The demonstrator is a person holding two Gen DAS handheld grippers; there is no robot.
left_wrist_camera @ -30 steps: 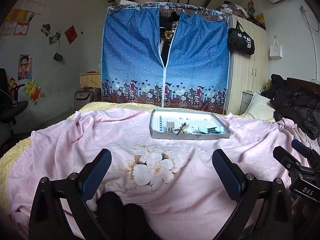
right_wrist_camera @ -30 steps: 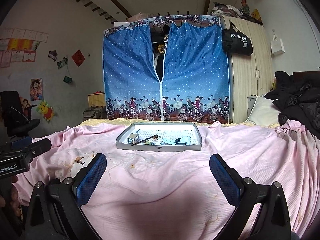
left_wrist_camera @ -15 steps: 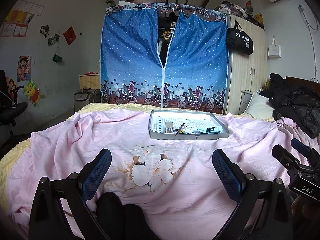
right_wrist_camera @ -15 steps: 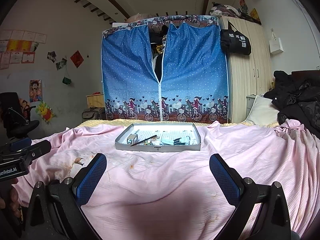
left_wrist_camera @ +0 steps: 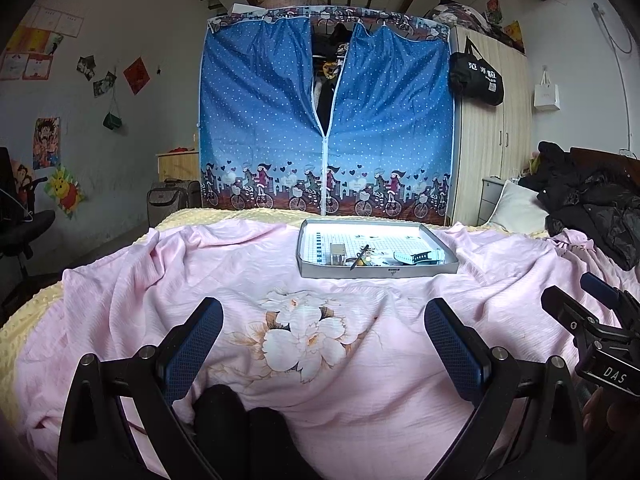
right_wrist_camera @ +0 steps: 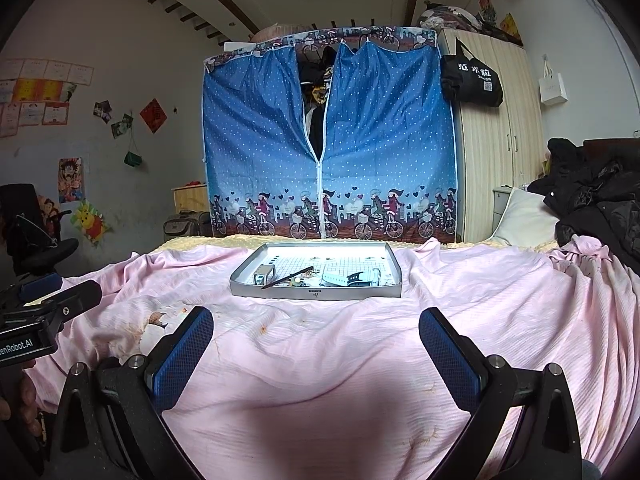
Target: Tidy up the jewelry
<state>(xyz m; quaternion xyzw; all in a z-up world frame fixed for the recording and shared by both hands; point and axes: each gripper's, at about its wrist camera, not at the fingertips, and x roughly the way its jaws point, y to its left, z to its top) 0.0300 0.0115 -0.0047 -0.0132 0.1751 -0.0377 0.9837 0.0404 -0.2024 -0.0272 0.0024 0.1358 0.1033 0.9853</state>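
Little had changed over the last second: both views had crept slightly nearer the tray [left_wrist_camera: 376,270], which sat a touch larger in frame than a second before, and nothing inside it had shifted. That suggested the approach was only starting, with no piece of jewelry yet handled.

The left tool [left_wrist_camera: 324,344] was spread wide and held nothing, poised above the pink bedspread [left_wrist_camera: 120,300] and its flower print [left_wrist_camera: 304,332]. The right tool [right_wrist_camera: 316,352] was likewise wide and empty. Both were well apart from the tray, which lay on the bed toward its far edge, in front of the blue fabric wardrobe [right_wrist_camera: 328,140].

In the tray lay a small metal box [right_wrist_camera: 265,273], a thin dark stick [right_wrist_camera: 288,277], a pale watch strap [left_wrist_camera: 418,257] and some small bits too tiny to name.

Readable writing: "DAS" on the right tool's body in the left view [left_wrist_camera: 614,376], and "enRobot.AI", cut off at the frame edge, on the left tool's body in the right view [right_wrist_camera: 16,346]. The black bag [right_wrist_camera: 472,78] on the wooden wardrobe bore white characters I could not read.
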